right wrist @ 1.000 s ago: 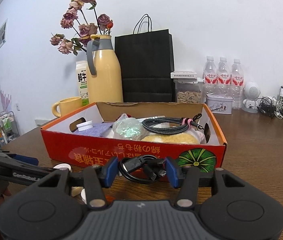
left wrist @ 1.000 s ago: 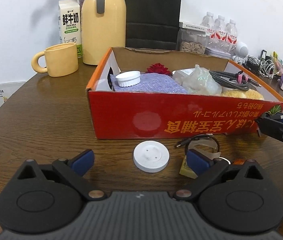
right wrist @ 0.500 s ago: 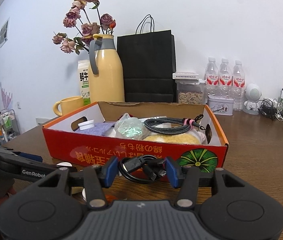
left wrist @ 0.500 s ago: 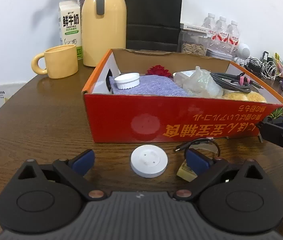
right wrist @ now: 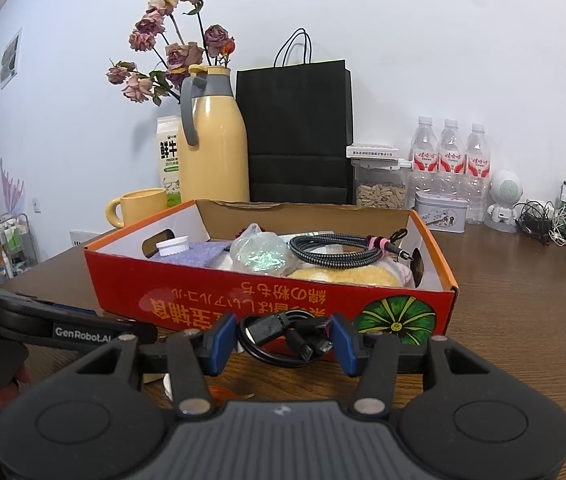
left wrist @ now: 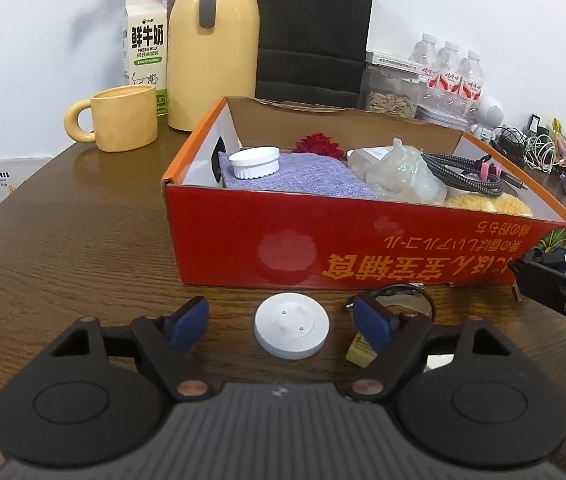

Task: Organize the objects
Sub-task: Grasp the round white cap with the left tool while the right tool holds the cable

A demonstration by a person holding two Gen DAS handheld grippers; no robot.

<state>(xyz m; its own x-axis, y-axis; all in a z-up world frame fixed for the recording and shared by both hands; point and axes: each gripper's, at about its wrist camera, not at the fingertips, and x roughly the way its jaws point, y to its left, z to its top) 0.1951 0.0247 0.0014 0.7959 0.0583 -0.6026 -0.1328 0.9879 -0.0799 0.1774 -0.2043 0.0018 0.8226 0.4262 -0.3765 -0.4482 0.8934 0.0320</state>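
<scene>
A: Two grips under way. Left gripper (left wrist: 279,322) has its fingers closing, the white disc (left wrist: 291,331) between them on the table (left wrist: 63,240), pads not yet touching. Right gripper (right wrist: 281,342) clamps a coiled black cable (right wrist: 283,336), lifted just in front of the box (right wrist: 275,300).

B: Next move?

A: In my judgement, finish closing on the disc, then carry both over the near wall and release inside.

B: Box contents?

A: White cap (left wrist: 254,162) on purple cloth (left wrist: 303,180) at left, red flower (left wrist: 320,145) behind; clear bag (left wrist: 403,174) centre; braided cable (left wrist: 463,172) over a yellow sponge (left wrist: 487,203) at right.
</scene>
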